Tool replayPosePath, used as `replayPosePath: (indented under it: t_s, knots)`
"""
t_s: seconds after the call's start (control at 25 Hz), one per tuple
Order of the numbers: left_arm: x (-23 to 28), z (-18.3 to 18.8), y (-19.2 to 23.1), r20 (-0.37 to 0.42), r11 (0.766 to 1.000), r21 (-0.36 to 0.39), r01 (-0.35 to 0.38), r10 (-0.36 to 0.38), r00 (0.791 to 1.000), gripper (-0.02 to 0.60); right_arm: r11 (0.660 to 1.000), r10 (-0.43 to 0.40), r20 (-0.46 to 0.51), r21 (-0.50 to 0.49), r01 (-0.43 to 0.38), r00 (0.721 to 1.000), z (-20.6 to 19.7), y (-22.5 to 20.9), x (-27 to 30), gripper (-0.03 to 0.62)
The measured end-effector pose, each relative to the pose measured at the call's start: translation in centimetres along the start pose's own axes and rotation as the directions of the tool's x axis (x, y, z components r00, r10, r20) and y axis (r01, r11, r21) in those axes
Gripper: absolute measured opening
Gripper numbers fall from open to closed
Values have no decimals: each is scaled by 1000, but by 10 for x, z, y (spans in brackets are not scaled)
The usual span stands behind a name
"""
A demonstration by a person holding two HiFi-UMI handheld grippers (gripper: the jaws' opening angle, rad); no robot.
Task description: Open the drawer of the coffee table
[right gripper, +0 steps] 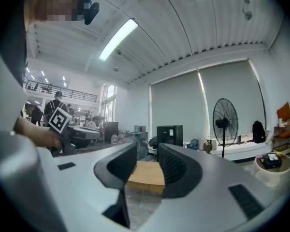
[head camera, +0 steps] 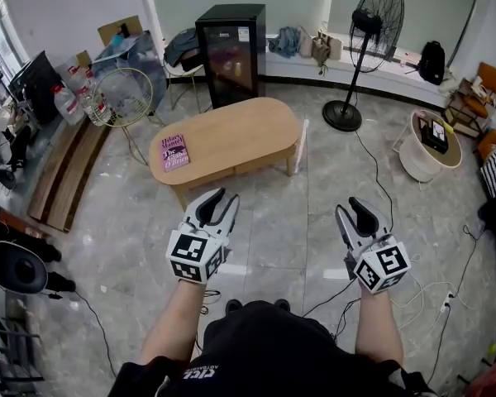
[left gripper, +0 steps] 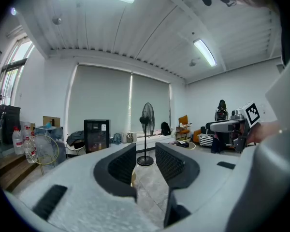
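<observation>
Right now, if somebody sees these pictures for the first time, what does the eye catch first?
First the left hand-held gripper and right hand-held gripper, held in the foreground, jaws apart and empty. Beyond them stands the oval wooden coffee table with a pink book on its left end; a tall black fan stands behind, to the right.

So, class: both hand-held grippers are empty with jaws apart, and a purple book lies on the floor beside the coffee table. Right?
Not quite. The book lies on the coffee table, at its left end in the head view, not on the floor. The left hand-held gripper and right hand-held gripper are indeed empty, jaws apart.
</observation>
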State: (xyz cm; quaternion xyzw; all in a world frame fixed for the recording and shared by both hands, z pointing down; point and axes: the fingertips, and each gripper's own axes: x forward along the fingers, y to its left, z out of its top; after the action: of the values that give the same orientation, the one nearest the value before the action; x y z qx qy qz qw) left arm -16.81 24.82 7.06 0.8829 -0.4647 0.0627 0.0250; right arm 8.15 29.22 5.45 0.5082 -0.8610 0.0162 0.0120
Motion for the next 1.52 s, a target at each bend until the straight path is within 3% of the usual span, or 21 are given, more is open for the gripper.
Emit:
replayPosePath:
  t_s: [0.36, 0.52, 0.6, 1.12, 1.52]
  knots:
    - [16, -6, -36, -14, 999, -13, -30, 30, 999, 247, 1000, -13, -8, 12, 13, 1000, -11, -42, -30, 283]
    - [21, -6, -49, -16, 999, -8, -34, 34, 999, 259, 999, -34, 8, 32, 33, 999, -12, -59, -39, 412]
    - [21, -5, -50, -17, 999, -8, -43, 43, 999, 267, 999, -37, 11, 34, 37, 999, -12, -62, -42, 437]
    - [31, -24, -31, -13, 995, -70, -75, 74, 997, 262, 999, -4, -44, 45, 6, 999, -31, -64, -29, 430]
    - [93, -41, 27, -30, 995, -78, -63, 61, 998, 250, 999, -2, -114, 31, 6, 993, -50, -92, 48, 423]
